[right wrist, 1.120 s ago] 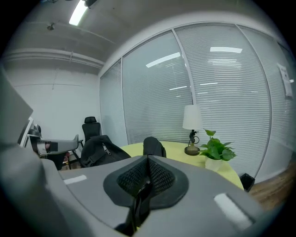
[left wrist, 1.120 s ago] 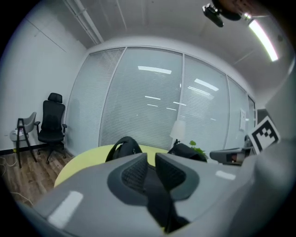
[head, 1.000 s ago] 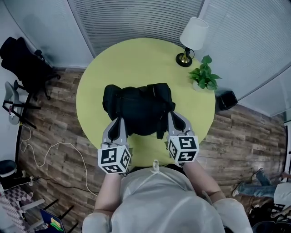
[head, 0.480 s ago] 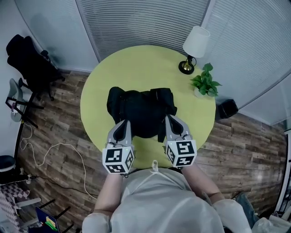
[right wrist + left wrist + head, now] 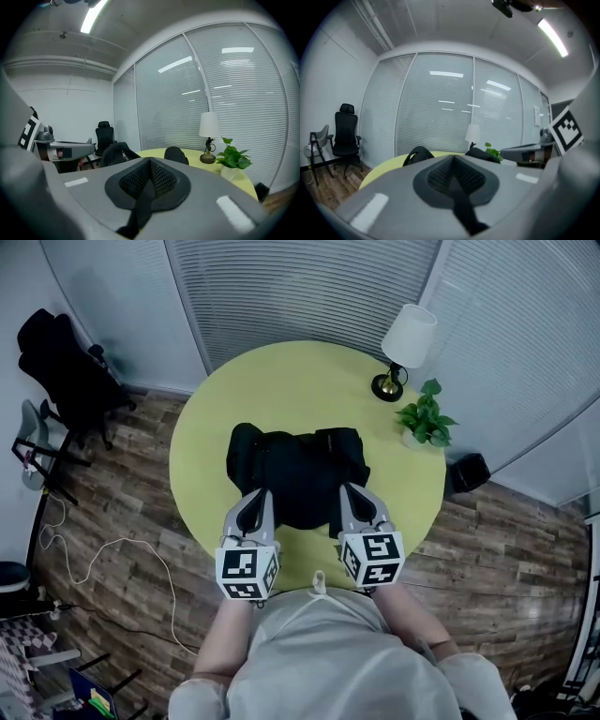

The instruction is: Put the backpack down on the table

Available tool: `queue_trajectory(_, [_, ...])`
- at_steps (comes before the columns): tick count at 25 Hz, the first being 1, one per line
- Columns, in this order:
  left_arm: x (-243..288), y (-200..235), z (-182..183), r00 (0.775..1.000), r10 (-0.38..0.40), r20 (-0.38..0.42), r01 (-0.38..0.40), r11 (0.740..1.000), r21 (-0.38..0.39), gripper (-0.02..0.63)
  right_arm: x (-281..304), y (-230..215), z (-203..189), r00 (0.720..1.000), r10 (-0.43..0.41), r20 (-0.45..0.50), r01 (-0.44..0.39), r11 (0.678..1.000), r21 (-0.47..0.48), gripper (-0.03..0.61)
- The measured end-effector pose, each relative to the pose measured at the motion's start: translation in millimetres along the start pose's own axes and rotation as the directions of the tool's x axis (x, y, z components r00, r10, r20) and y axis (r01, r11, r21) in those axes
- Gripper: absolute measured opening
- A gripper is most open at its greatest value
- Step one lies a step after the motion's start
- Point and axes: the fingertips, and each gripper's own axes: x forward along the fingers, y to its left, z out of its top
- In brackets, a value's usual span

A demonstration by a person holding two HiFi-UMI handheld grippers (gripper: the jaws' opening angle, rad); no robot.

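The backpack (image 5: 295,474) lies slumped at the middle of the yellow-green table (image 5: 281,371), in the same spot as a second ago; it looks set down, so the task seems done or nearly so; the left gripper (image 5: 252,496) and right gripper (image 5: 351,492) sit at its near edge, jaws closed on nothing; no brand or writing is legible, only square markers on each cube (image 5: 247,573).

The right tool (image 5: 150,161) blocks most of the backpack (image 5: 117,153) in its own view
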Motion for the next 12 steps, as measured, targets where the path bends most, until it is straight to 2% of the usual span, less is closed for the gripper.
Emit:
queue_trajectory(3, [-1.0,2.2,1.7,1.000,0.000,0.012,0.000,1.000,0.008,0.005,0.2,-0.9,-2.4,1.000,-0.011,-0.007,0.011,1.000,0.006,-0.003])
queue_trajectory(9, [1.0,1.9,0.3,0.999,-0.040,0.016,0.041,0.999,-0.031,0.006,0.8,1.1,-7.8,1.000,-0.022,-0.019,0.022,1.000,0.007,-0.003])
queue_trajectory(12, [4.1,-1.2,-2.8,0.998,-0.055,0.003,0.055,0.998,-0.020,0.006,0.9,-0.8,-11.7,0.999,-0.030,-0.025,0.031,0.999,0.013,-0.003])
